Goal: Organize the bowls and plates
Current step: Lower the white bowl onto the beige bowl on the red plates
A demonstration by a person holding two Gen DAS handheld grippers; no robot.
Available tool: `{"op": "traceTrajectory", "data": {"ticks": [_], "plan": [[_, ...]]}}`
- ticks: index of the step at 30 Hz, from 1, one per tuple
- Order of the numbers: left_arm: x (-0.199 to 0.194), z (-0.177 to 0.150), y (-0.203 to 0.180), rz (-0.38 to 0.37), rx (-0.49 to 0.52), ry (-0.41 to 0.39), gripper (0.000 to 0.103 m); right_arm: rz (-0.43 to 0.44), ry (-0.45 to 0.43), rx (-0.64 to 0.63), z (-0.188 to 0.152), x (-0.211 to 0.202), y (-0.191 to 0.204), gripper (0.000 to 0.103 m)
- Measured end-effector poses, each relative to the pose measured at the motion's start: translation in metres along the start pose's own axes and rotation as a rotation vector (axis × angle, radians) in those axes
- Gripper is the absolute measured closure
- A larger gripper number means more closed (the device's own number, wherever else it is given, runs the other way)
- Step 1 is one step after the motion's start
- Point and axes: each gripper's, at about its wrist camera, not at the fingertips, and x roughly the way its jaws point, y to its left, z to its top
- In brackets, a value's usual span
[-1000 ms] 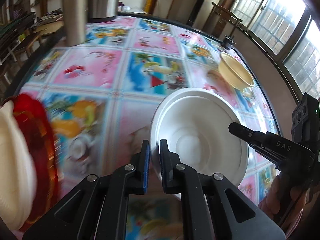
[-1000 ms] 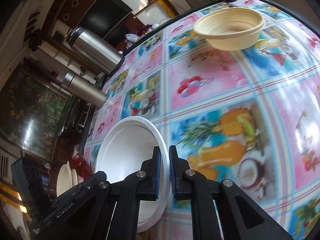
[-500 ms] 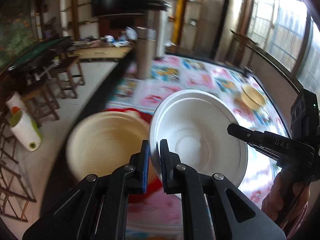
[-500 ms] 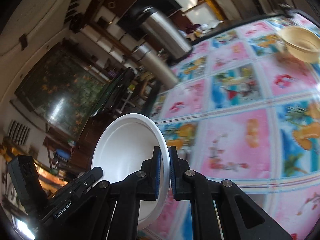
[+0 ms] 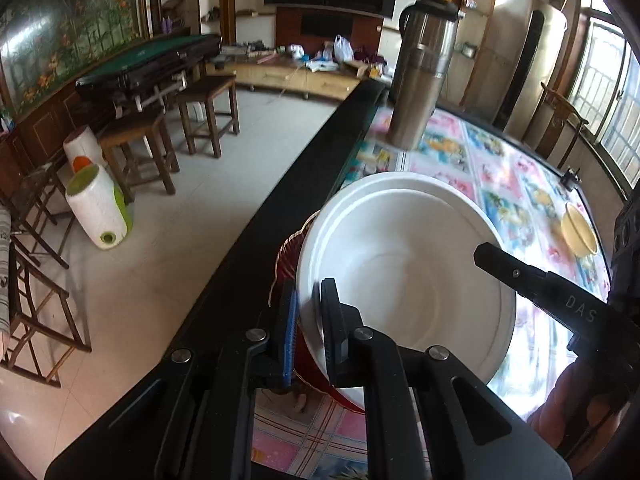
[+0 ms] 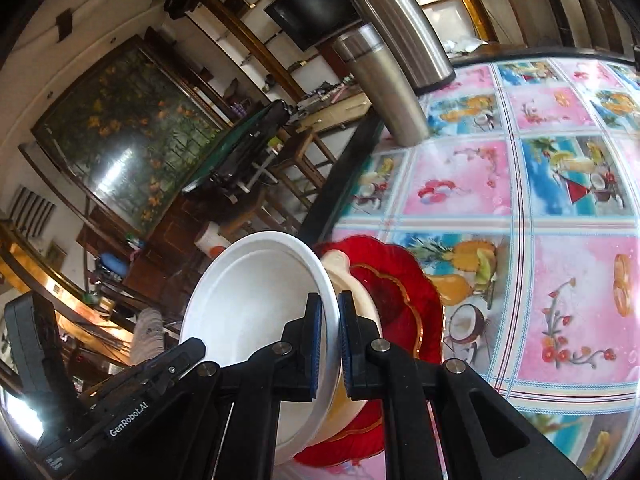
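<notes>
Swinging across the patterned table (image 6: pixel 568 308) over the last second, the white bowl (image 5: pixel 404 272) now hangs tilted above the stack at the table's near left edge, where a second ago it was over open cloth. Both tools carry it. The left tool (image 5: pixel 306 332) is clenched on the rim at about 7 o'clock in the left wrist view, one finger outside and one inside the wall; the right tool (image 6: pixel 329 344) is clenched on the opposite rim, and shows in the left view as a dark arm reaching in from 3 o'clock. Beneath the white bowl, the right wrist view shows a cream bowl (image 6: pixel 360 304) seated on a scalloped red plate (image 6: pixel 404 300); the white bowl's underside seems to be just meeting the cream bowl, though whether they touch cannot be told. At 12 o'clock stand two steel flasks (image 6: pixel 384 80). Far off, near 3 o'clock in the left view, a second cream bowl (image 5: pixel 578 232) waits on the table alone. In my judgement the carry is nearly over: the bowl needs levelling and lowering to nest, then both tools can let go. Dropped while tilted, it could sit crooked or slide toward the table's edge.
</notes>
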Motion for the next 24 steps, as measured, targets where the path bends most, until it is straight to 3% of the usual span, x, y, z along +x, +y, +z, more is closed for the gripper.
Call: {"op": "traceTrajectory", "data": {"ticks": [8,15,17,21,24], "plan": [[0.022,-0.002,-0.001,0.007,0.011,0.048,0.092,-0.030,-0.026,-0.033,-0.004,0.011,-0.010,0.093],[0.014,-0.003,0.006,-0.004,-0.014,0.048,0.091,0.042,-0.078,-0.040,-0.004,0.000,-0.013,0.083],[0.009,-0.004,0.006,0.016,-0.010,0.025,0.091,0.072,-0.100,-0.032,-0.004,-0.006,-0.015,0.073],[-0.008,-0.005,0.003,0.057,0.013,-0.040,0.090,0.092,-0.176,-0.037,-0.005,-0.023,-0.023,0.071],[-0.016,-0.007,0.001,0.098,0.030,-0.071,0.077,0.095,-0.200,-0.033,-0.006,-0.031,-0.031,0.070]]}}
